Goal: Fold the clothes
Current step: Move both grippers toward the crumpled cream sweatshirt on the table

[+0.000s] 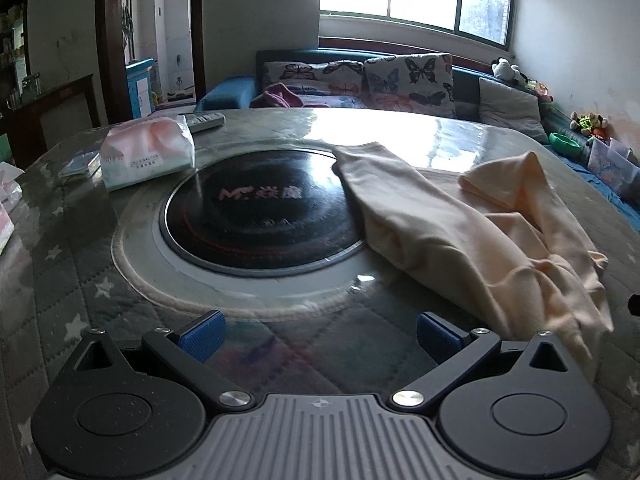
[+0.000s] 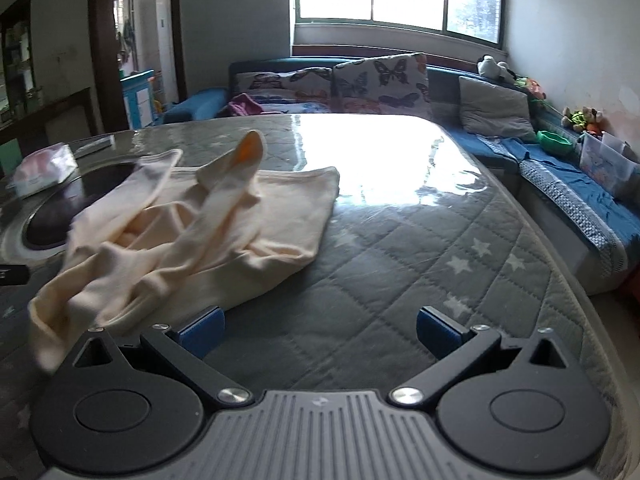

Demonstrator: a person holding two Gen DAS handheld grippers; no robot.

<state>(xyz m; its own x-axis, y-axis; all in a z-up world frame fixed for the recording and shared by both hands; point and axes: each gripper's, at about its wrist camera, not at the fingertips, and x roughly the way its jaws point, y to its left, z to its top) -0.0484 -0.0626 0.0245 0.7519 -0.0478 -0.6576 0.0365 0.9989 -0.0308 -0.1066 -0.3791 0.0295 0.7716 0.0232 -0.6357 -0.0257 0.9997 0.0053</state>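
A pale cream garment lies crumpled on the table, to the right in the left wrist view and to the left in the right wrist view. One part stretches over the edge of the black round hob, another stands up in a fold. My left gripper is open and empty, low over the table, left of the garment. My right gripper is open and empty, with its left fingertip close to the garment's near edge.
The table has a grey quilted star cover under clear plastic. A black round hob sits in its middle. A tissue pack, a remote and a small card pack lie at the far left. A blue sofa with cushions runs behind and to the right.
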